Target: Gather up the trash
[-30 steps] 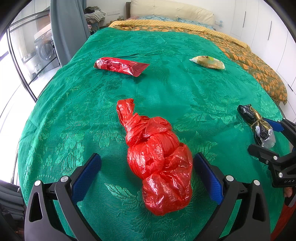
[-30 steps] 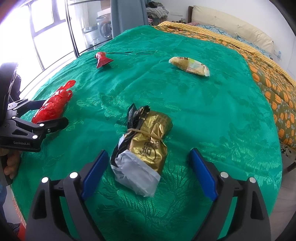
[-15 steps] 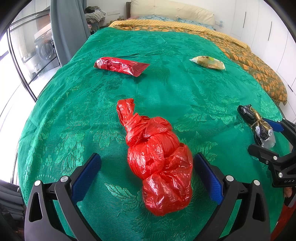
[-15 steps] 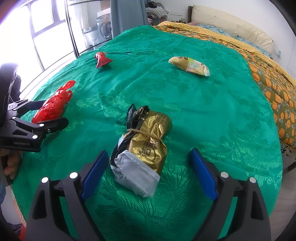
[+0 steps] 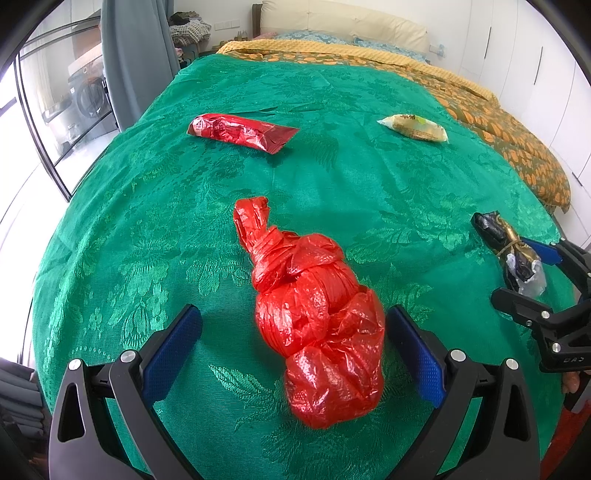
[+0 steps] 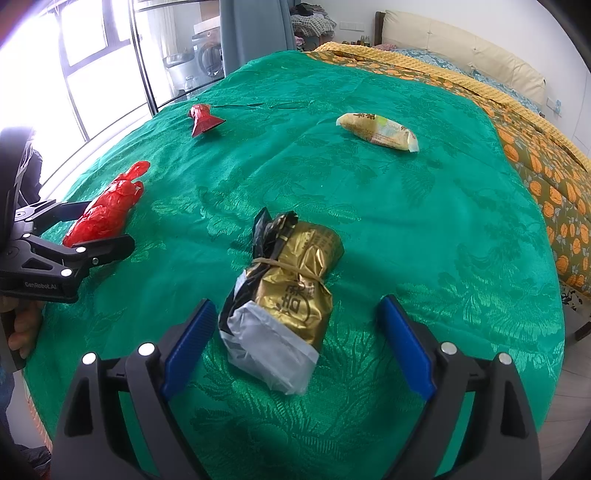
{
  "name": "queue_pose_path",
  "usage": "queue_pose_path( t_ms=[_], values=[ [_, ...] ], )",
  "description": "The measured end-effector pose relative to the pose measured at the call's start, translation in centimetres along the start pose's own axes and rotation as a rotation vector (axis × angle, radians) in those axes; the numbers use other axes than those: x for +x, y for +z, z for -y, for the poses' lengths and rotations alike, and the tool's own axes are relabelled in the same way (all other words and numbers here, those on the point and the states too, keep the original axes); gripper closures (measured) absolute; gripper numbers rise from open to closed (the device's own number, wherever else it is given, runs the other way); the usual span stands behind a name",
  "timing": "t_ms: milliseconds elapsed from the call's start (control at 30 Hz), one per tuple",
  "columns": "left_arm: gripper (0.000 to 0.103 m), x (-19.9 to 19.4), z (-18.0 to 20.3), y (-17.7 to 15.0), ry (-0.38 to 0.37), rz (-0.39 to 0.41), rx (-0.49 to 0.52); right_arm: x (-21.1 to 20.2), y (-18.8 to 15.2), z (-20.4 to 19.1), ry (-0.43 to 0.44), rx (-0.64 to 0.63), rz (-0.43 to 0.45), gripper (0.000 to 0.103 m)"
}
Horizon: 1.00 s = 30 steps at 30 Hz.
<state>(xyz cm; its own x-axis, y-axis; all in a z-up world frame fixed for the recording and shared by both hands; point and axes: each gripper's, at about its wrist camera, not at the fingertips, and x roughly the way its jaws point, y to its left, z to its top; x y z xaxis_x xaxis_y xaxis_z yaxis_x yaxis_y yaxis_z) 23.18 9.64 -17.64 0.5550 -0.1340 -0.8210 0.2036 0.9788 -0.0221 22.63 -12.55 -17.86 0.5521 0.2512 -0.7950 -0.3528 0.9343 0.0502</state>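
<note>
A knotted red plastic bag (image 5: 314, 317) lies on the green bedspread (image 5: 369, 184), between the wide-open fingers of my left gripper (image 5: 293, 347); it also shows in the right wrist view (image 6: 107, 208). A gold and black packet (image 6: 288, 288) bound with a rubber band lies between the open fingers of my right gripper (image 6: 295, 339); the left wrist view shows it (image 5: 508, 247) at the right. Farther off lie a red foil wrapper (image 5: 240, 132) and a pale yellow snack pack (image 5: 413, 127).
The bed's near edge is just below both grippers. An orange patterned quilt (image 5: 498, 122) and pillows (image 5: 343, 22) lie at the far side. A grey curtain (image 5: 136, 62) and glass doors (image 5: 48, 103) stand to the left, white wardrobes (image 5: 535, 55) to the right.
</note>
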Motion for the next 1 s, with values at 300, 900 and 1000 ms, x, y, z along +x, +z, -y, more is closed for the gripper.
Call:
queue_pose_path(
  t_ms=[300,900,1000],
  values=[
    [0.005,-3.3,-0.8,-1.3,-0.183,0.054,-0.034,-1.7,-0.3,2.4,0.194,0.127,0.008,0.012],
    [0.062,-4.7,4.3,0.5,-0.072,0.058,-0.015,-7.2,-0.3,5.1,0.163,0.158,0.027,0.06],
    [0.062,-6.2,9.1,1.0,-0.156,0.07,0.042,-10.7,-2.4,10.4,0.113,0.202,0.06,0.06]
  ],
)
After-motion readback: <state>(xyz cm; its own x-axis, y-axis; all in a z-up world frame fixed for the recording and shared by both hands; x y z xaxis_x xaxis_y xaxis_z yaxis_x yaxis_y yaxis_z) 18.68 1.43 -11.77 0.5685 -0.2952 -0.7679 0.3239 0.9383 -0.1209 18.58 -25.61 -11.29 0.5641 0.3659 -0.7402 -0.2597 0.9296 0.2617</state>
